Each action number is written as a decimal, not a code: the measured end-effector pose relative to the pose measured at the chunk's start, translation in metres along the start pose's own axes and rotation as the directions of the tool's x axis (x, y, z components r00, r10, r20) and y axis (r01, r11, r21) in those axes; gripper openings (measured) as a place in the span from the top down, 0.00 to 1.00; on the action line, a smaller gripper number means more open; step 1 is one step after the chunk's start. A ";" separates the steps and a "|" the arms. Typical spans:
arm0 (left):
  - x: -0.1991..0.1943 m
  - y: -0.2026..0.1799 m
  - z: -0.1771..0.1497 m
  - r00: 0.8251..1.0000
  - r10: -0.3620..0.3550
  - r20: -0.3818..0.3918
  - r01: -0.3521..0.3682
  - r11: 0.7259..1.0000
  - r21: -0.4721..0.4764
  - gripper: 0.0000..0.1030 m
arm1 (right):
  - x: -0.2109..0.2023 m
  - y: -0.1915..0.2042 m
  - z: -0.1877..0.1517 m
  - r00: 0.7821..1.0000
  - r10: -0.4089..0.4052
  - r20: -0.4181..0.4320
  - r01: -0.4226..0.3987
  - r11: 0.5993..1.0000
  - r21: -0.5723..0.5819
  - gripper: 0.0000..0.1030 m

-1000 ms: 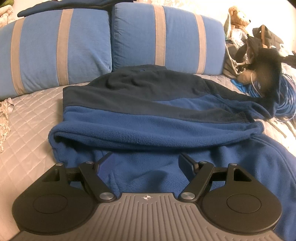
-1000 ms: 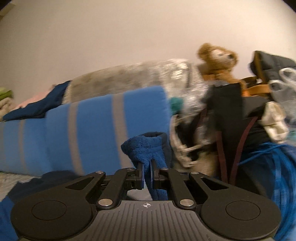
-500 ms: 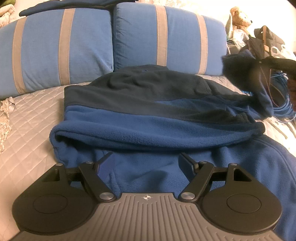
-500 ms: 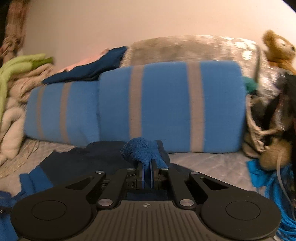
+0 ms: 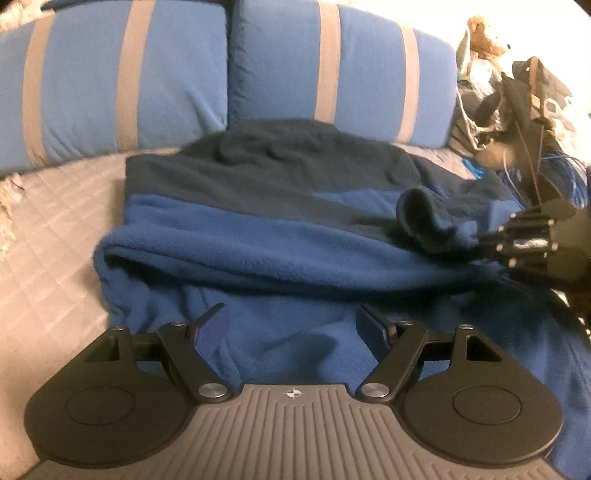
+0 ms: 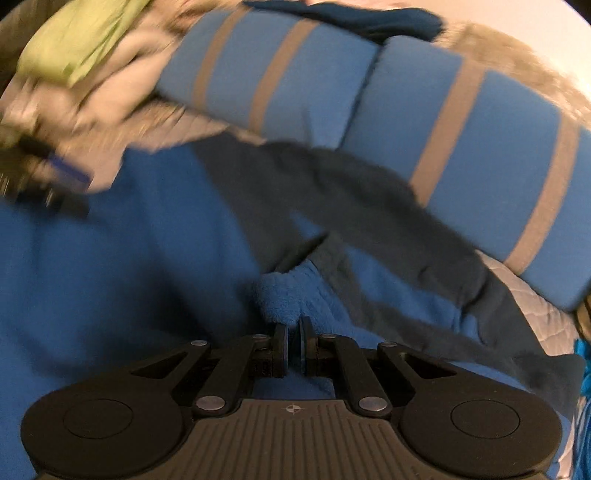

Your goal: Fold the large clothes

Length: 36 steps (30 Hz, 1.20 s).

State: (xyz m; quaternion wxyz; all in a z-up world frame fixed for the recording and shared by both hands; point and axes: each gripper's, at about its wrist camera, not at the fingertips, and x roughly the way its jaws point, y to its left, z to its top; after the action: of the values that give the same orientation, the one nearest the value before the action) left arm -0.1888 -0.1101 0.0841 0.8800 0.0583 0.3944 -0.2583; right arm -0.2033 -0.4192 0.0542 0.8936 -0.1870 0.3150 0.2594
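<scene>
Right gripper pinched tight on a cuff of nubby blue fleece, seen close only in its own view; from the left view, the same gripper low at the right edge, cuff bunched into a dark roll above the jacket. Left gripper spread wide, fingers flat and blue-padded, nothing between them, poised over the jacket's near hem. Jacket sprawled across the bed: soft pile fleece, bright blue body, navy band across the shoulders, one thick fold running side to side. Beneath it, a pale quilt stitched in diamonds. Behind, two plump blue cushions with grey stripes. Only in the left view: a teddy bear, dark bags and coiled blue cable heaped at the right. Only in the right view: a blurred pile of green and cream cloth at upper left.
</scene>
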 end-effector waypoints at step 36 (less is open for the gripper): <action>0.168 -0.038 0.060 0.768 -0.620 -0.162 0.242 0.514 -0.823 0.56 | -0.020 0.041 -0.019 0.967 -0.168 0.191 0.213 0.946 -0.245 0.92</action>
State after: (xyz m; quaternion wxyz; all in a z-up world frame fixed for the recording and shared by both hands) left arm -0.0747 -0.2302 0.0072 0.6094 -0.3648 0.6528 -0.2634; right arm -0.2491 -0.4031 0.0460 0.9050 -0.3113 0.1818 0.2258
